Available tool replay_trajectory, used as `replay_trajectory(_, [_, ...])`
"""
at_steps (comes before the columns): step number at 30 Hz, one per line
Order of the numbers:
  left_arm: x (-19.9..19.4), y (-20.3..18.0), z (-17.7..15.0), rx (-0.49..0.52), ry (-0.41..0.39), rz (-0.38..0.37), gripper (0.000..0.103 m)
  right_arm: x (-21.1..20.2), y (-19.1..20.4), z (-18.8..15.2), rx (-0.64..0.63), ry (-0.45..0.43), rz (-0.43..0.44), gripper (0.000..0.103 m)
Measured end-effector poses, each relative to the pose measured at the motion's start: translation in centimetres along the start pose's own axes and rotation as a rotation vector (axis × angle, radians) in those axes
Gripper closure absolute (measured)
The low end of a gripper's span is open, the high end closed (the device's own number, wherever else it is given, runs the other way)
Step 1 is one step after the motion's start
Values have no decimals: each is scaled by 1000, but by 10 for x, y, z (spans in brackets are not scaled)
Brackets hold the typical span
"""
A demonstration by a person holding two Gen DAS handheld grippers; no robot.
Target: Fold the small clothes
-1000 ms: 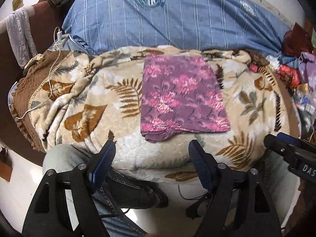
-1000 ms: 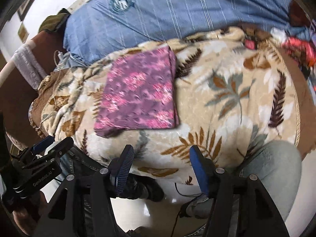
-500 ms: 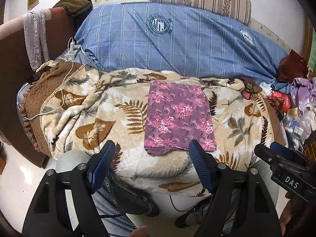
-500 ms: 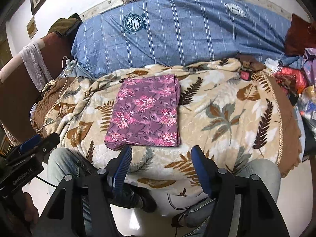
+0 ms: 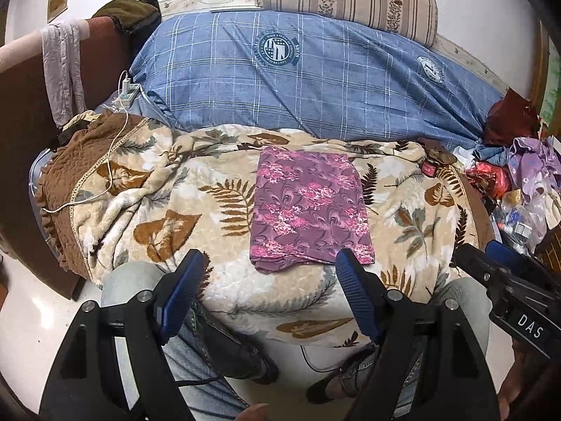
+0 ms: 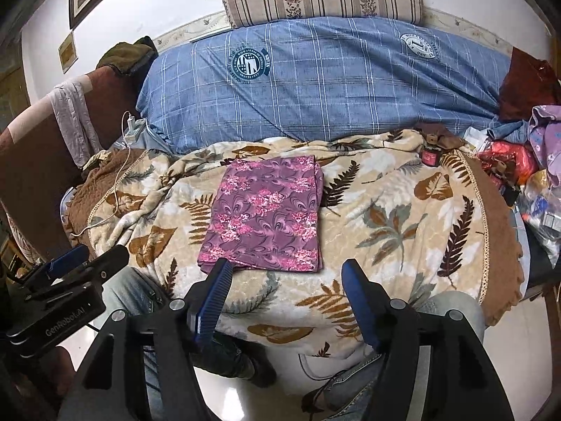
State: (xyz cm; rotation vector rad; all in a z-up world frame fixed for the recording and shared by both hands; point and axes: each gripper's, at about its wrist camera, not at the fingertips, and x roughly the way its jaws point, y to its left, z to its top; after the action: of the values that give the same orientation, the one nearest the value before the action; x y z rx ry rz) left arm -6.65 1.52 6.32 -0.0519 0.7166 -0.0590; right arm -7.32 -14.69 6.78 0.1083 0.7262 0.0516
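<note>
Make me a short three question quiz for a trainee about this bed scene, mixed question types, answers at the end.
1. True or false: the purple flowered cloth lies folded flat on the leaf blanket.
2. Multiple choice: what lies directly behind the leaf blanket? A) a blue checked quilt B) a green towel C) a wooden tray
3. Fill in: the left claw and the right claw are both ____ with nothing between their pads.

Key: 1 true; 2 A; 3 open. The right claw's jaws have just been opening.
</note>
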Motion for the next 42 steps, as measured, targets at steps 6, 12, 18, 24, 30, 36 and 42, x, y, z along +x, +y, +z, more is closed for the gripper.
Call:
replay_trajectory(6, [1,-2,-3,6,7,-5,26,-2,0,-1,3,-6,-22,36])
replay_trajectory(12, [2,0,-5,1,12,-4,26,-2,2,-1,0,-5,-28,35])
replay_trajectory(18, [4,1,-6,2,17,-5,26,0,3,-1,-4,3,-34,35])
replay_trajectory(24, [8,0,-7,2,30,-2,26,4,2,-2,-2,13,-40,34])
replay_trajectory(30, [9,0,-7,2,32,-2,26,4,2,-3,-1,14,-40,34])
replay_trajectory(36, [10,-1,-7,7,35,-1,26,5,2,-3,1,19,-42,34])
replay_trajectory(42, [10,-1,-7,6,35,-1,26,6,2,-4,1,18,-40,34])
